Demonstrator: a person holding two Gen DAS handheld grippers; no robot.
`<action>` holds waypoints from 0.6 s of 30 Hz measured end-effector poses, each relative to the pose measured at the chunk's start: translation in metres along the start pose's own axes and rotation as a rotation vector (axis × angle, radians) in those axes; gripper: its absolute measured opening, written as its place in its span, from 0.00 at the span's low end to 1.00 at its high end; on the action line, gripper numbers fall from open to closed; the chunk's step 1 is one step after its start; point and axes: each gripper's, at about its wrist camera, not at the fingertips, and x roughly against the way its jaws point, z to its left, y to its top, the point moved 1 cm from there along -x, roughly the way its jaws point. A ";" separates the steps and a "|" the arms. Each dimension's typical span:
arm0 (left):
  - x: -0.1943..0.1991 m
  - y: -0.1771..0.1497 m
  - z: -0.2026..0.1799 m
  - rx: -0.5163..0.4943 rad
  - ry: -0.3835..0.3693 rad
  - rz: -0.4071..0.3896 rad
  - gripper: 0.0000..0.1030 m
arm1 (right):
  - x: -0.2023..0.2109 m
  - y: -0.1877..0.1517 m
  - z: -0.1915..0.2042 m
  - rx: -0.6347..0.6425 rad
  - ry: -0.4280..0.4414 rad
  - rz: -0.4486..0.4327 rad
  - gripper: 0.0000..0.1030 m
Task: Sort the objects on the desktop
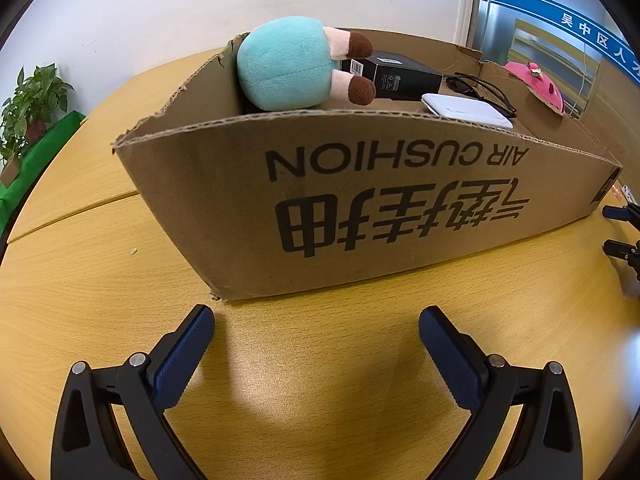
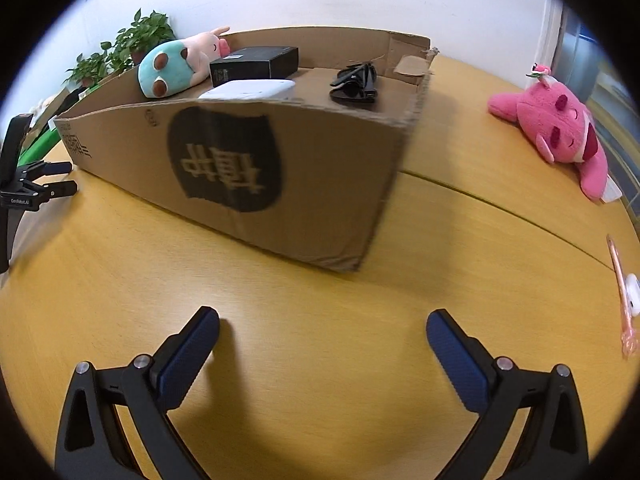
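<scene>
A cardboard box (image 1: pixel 380 200) stands on the wooden table; it also shows in the right wrist view (image 2: pixel 280 168). Inside it lie a teal plush toy (image 1: pixel 284 64) (image 2: pixel 172 68), a black carton (image 1: pixel 396 74) (image 2: pixel 256 62), a white case (image 1: pixel 466 110) (image 2: pixel 252 90) and black sunglasses (image 1: pixel 484 90) (image 2: pixel 356 82). A pink plush toy (image 2: pixel 560 132) lies on the table right of the box; its top shows behind the box (image 1: pixel 536 80). My left gripper (image 1: pixel 316 332) is open and empty in front of the box. My right gripper (image 2: pixel 322 334) is open and empty too.
A pink pen (image 2: pixel 622 296) and a small white object (image 2: pixel 632 288) lie at the table's right edge. Potted plants (image 1: pixel 36 100) (image 2: pixel 132 44) stand beyond the table on the left. The other gripper shows at each view's side (image 1: pixel 624 232) (image 2: pixel 44 180).
</scene>
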 end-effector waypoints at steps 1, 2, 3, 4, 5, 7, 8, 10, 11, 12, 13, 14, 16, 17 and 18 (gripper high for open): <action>0.000 0.000 -0.001 0.000 0.000 -0.001 1.00 | 0.000 0.000 -0.002 0.018 0.010 0.000 1.00; -0.001 -0.001 -0.001 0.000 0.001 -0.001 1.00 | 0.001 -0.001 -0.002 0.043 0.025 0.000 1.00; 0.000 0.000 0.000 0.000 0.001 -0.001 1.00 | 0.001 0.000 -0.003 0.051 0.034 0.001 1.00; -0.001 -0.001 -0.001 0.000 0.001 -0.002 1.00 | 0.001 0.000 -0.004 0.053 0.039 0.002 1.00; -0.001 -0.001 -0.001 0.000 0.001 -0.002 1.00 | 0.001 -0.001 -0.005 0.056 0.040 0.001 1.00; -0.001 -0.001 -0.002 0.000 0.002 -0.002 1.00 | 0.002 -0.001 -0.006 0.056 0.042 0.001 1.00; -0.001 -0.001 -0.002 0.000 0.003 -0.003 1.00 | 0.002 -0.001 -0.006 0.056 0.042 0.001 1.00; -0.001 -0.001 -0.002 0.000 0.003 -0.003 1.00 | 0.001 -0.001 -0.006 0.058 0.043 0.001 1.00; -0.002 -0.001 -0.002 0.001 0.003 -0.003 1.00 | 0.002 -0.001 -0.007 0.058 0.043 0.001 1.00; -0.002 -0.001 -0.002 0.001 0.004 -0.003 1.00 | 0.002 -0.001 -0.007 0.060 0.044 0.001 1.00; -0.002 -0.001 -0.003 0.001 0.004 -0.004 1.00 | 0.002 -0.001 -0.007 0.059 0.044 0.001 1.00; -0.002 -0.001 -0.002 0.001 0.004 -0.004 1.00 | 0.001 -0.002 -0.007 0.061 0.045 0.001 1.00; -0.002 -0.001 -0.003 0.001 0.004 -0.004 1.00 | 0.002 -0.001 -0.007 0.062 0.045 0.001 1.00; -0.002 -0.001 -0.003 0.001 0.004 -0.004 1.00 | 0.001 -0.002 -0.007 0.062 0.046 0.001 1.00; -0.002 -0.001 -0.003 0.001 0.004 -0.004 1.00 | 0.001 -0.002 -0.007 0.063 0.045 0.002 1.00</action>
